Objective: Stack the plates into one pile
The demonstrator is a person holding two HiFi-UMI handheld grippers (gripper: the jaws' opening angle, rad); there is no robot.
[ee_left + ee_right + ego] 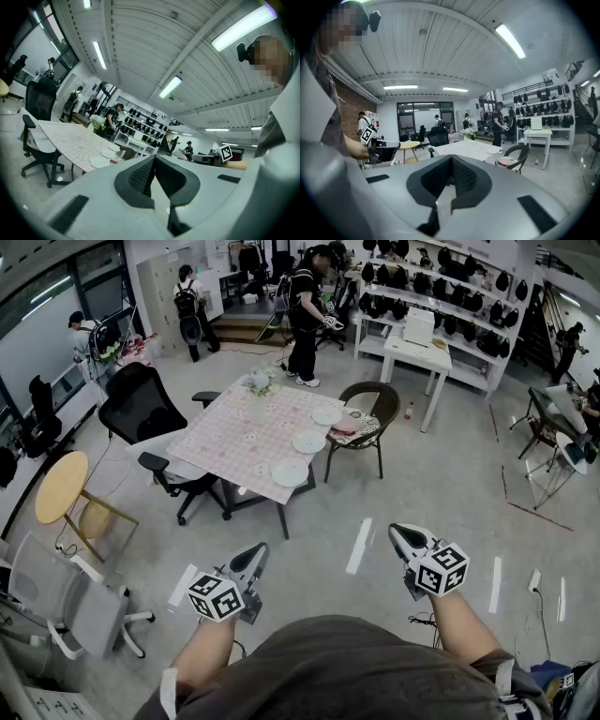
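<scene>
Three white plates lie apart in a row along the right edge of the pink-checked table (pixel 234 442): a far plate (pixel 327 415), a middle plate (pixel 308 442) and a near plate (pixel 290 472). Both grippers hang over the floor, well short of the table. My left gripper (pixel 257 551) is shut with nothing in it, and so is my right gripper (pixel 397 532). In the left gripper view the pads (pixel 140 176) meet, with the plates (pixel 100 161) far off to the left. In the right gripper view the pads (pixel 461 176) also touch, with the table (pixel 461 149) beyond them.
A wicker chair (pixel 373 399) holding a pink thing stands at the table's right. Black office chairs (pixel 141 404) stand at its left, a vase of flowers (pixel 258 382) at its far end. A round wooden table (pixel 61 486) and a grey chair (pixel 66 601) are at left. People stand in the background.
</scene>
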